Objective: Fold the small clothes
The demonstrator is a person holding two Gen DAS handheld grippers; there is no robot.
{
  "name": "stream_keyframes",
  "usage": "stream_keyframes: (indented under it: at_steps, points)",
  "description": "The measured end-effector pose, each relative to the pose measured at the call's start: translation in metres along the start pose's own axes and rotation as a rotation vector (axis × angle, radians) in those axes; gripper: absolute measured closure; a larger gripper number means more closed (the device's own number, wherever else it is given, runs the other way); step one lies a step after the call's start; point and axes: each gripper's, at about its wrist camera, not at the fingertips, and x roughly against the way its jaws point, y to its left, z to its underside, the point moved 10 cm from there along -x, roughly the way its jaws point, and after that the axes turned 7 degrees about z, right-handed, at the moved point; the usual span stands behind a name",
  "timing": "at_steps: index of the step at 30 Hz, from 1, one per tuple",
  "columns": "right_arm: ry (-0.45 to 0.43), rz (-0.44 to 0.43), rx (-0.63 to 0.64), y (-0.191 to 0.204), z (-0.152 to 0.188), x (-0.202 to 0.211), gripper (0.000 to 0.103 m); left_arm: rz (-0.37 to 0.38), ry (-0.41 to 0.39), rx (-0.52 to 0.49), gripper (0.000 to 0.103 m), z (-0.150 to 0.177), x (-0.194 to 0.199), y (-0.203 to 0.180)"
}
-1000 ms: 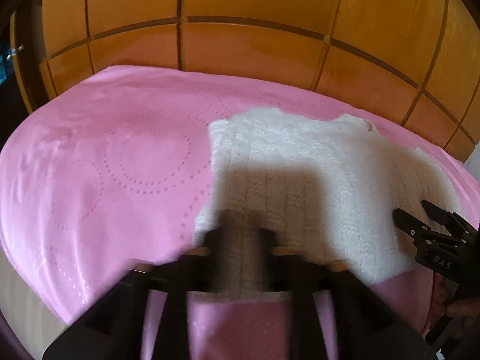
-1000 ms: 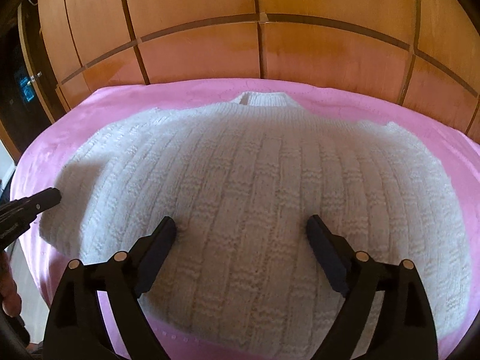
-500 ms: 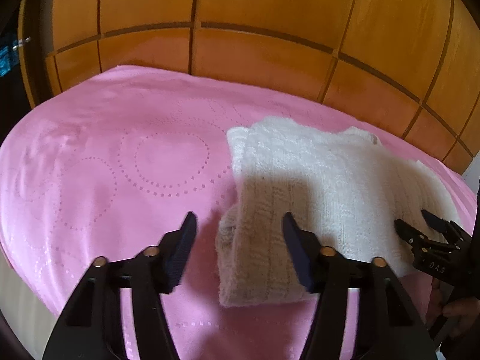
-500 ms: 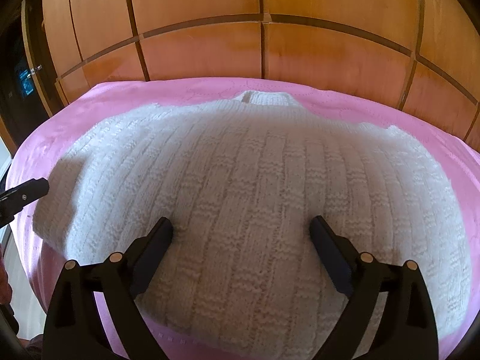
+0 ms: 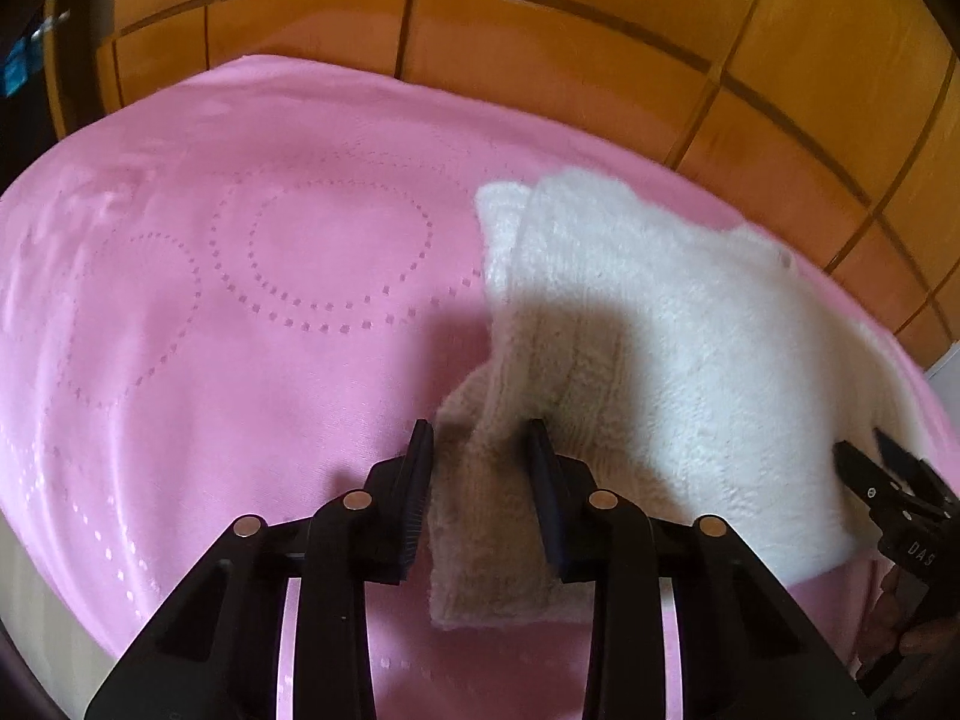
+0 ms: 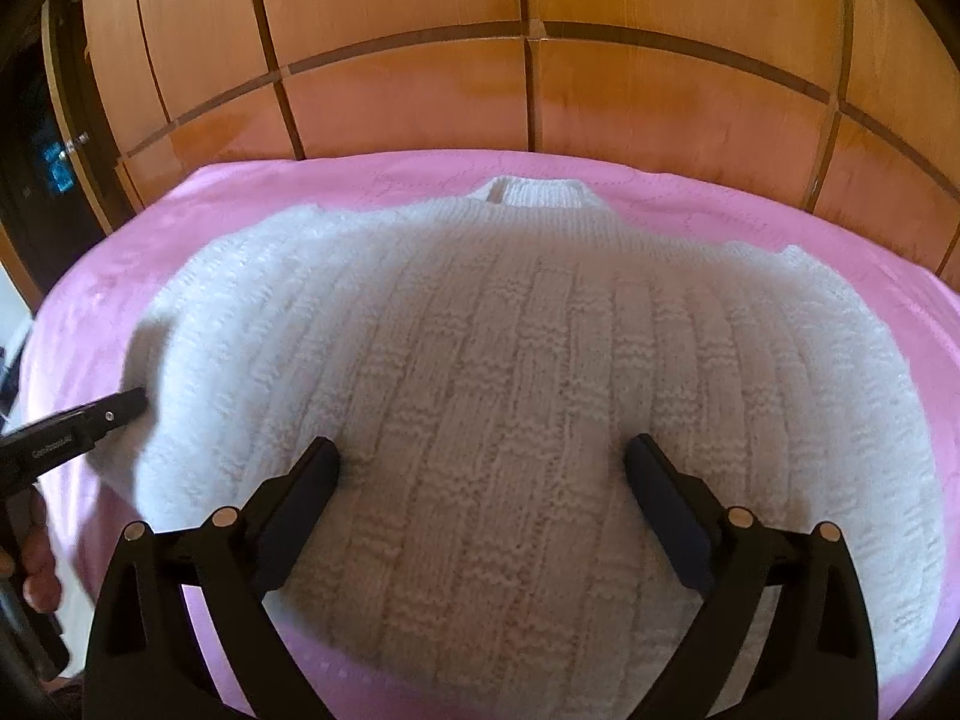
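Note:
A white knitted sweater [image 6: 540, 396] lies flat on a pink blanket [image 6: 252, 192], collar [image 6: 534, 192] at the far side. In the left wrist view the sweater [image 5: 690, 348] lies at the right, and its folded sleeve end [image 5: 480, 516] runs toward me between the jaws of my left gripper [image 5: 480, 450]. The jaws stand partly open around the sleeve, close to it. My right gripper [image 6: 480, 462] is wide open, low over the sweater's lower middle, and holds nothing. It also shows at the right edge of the left wrist view [image 5: 876, 456].
A wooden panelled wall [image 6: 540, 72] rises behind the bed. The pink blanket [image 5: 210, 300] stretches bare to the left of the sweater. The left gripper's tip [image 6: 114, 414] pokes in at the sweater's left edge in the right wrist view.
My left gripper opened from a blurred near-shut pose, then narrowed again around the sleeve end. The sleeve lies folded in over the sweater's left side. The right gripper barely moved.

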Motion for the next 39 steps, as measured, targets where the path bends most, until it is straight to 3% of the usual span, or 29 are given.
stream_keyframes:
  at_steps: [6, 8, 11, 12, 15, 18, 20, 30, 39]
  points:
    - [-0.068, -0.024, -0.171, -0.062, -0.022, 0.041, 0.010, 0.004, -0.122, -0.072, 0.072, -0.017, 0.034, -0.014]
    - [-0.048, -0.003, -0.217, -0.092, -0.022, 0.043, 0.010, 0.028, -0.133, -0.108, 0.064, -0.018, 0.037, -0.027]
    - [0.014, 0.067, -0.322, -0.141, -0.013, 0.026, 0.012, 0.034, -0.111, -0.140, 0.062, -0.014, 0.028, -0.040]
    - [0.052, 0.095, -0.370, -0.162, -0.004, 0.017, 0.018, 0.029, -0.079, -0.147, 0.062, -0.010, 0.020, -0.043]
    - [0.097, 0.144, -0.470, -0.202, 0.019, 0.007, 0.009, -0.003, -0.007, -0.145, 0.062, 0.002, 0.004, -0.044]
    - [0.058, 0.094, -0.546, -0.217, 0.032, 0.022, 0.009, 0.001, -0.034, -0.172, 0.062, 0.001, 0.013, -0.054]
    - [0.034, 0.101, -0.532, -0.221, 0.038, 0.032, 0.009, -0.002, -0.052, -0.192, 0.052, -0.002, 0.018, -0.061]
    - [0.030, -0.095, -0.562, -0.202, 0.059, 0.046, 0.009, 0.044, -0.071, -0.259, 0.051, -0.002, 0.026, -0.102]
    - [0.071, -0.135, -0.537, -0.179, 0.052, 0.037, 0.061, 0.060, -0.042, -0.293, 0.051, 0.010, 0.017, -0.115]
